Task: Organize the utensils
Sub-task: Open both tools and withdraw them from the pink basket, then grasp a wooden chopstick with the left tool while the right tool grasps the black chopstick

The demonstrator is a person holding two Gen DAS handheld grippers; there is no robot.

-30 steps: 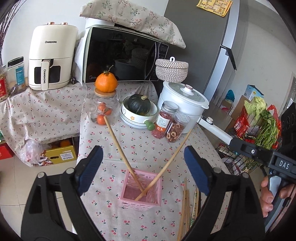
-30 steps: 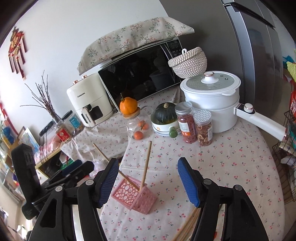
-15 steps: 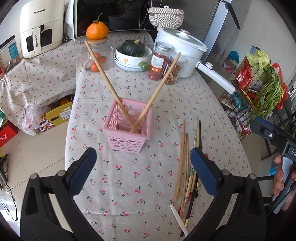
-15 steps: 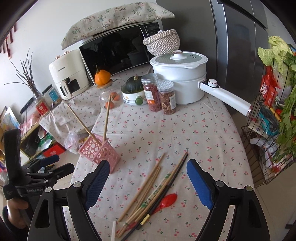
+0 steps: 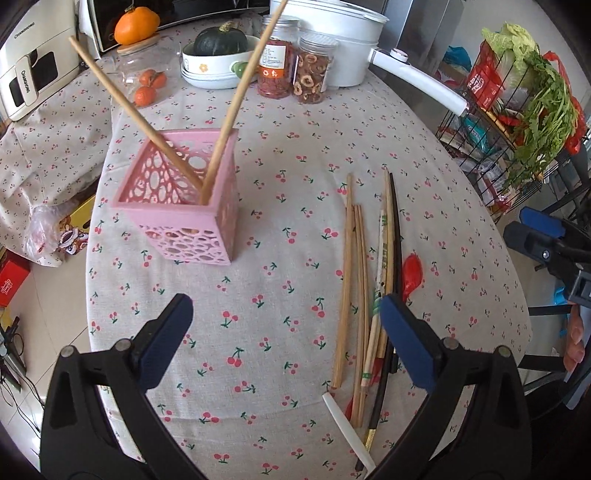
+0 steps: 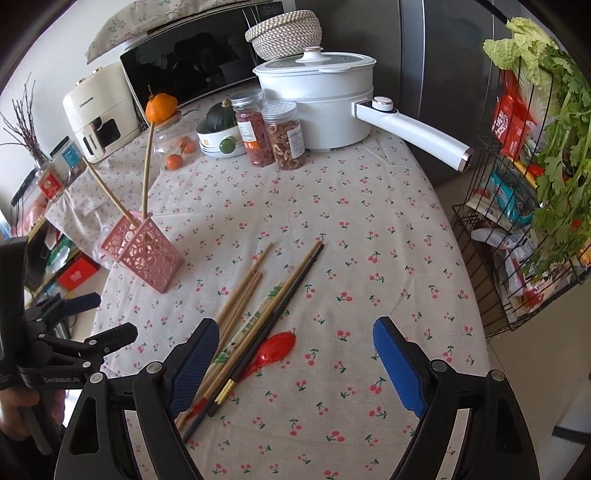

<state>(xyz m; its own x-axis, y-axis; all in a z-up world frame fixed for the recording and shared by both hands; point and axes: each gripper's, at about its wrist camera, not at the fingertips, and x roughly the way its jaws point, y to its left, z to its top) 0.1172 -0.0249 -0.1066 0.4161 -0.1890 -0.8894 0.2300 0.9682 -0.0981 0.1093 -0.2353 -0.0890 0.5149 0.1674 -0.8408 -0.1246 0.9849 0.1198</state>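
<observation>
A pink perforated holder (image 5: 184, 206) stands on the cherry-print tablecloth with two wooden chopsticks (image 5: 229, 110) leaning in it; it also shows in the right wrist view (image 6: 142, 251). A loose bundle of chopsticks (image 5: 369, 280) lies flat to its right, with a red spoon (image 5: 412, 273) and a white utensil (image 5: 347, 424); the bundle (image 6: 255, 306) and spoon (image 6: 275, 349) show in the right wrist view too. My left gripper (image 5: 286, 341) is open and empty above the cloth, near the bundle's ends. My right gripper (image 6: 295, 365) is open and empty over the spoon.
At the back stand a white pot with a long handle (image 6: 321, 103), two jars (image 6: 271, 133), a bowl with a squash (image 5: 218, 59), a glass jar with an orange (image 5: 136, 33), a microwave and an air fryer (image 6: 99, 110). A wire rack with greens (image 6: 535, 166) stands right of the table.
Both grippers have pulled back from the holder and tilted down toward the table. The loose chopsticks and the spoon now lie close in front of them. Both stay open.
</observation>
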